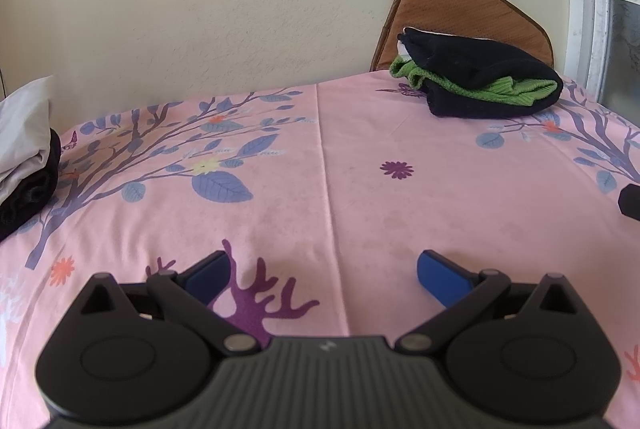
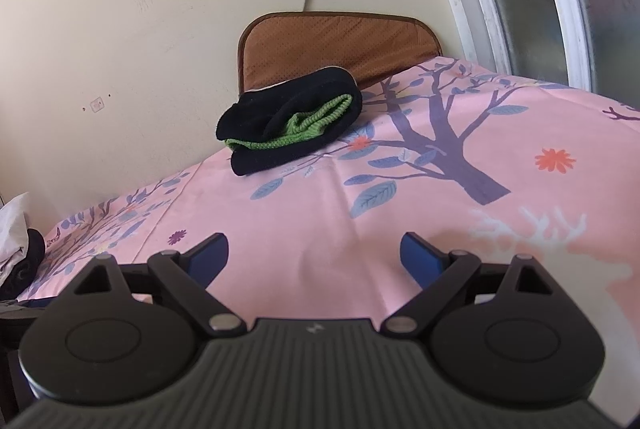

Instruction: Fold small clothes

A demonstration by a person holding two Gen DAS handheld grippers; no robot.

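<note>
Pink floral sheet [image 1: 320, 197] spread flat, seen from both wrist views. Left tongs [image 1: 322, 271] spread wide, blue pads apart, holding nothing, low over the sheet. Right tongs [image 2: 314, 253] likewise spread wide and empty. Folded pile of black and green clothes [image 1: 478, 81] at 1 o'clock in the left view, at 11 o'clock in the right view, near a brown cushion [image 2: 340, 45] by the wall. White and black clothes [image 1: 26, 149] at 9 o'clock, at the sheet's edge.
</note>
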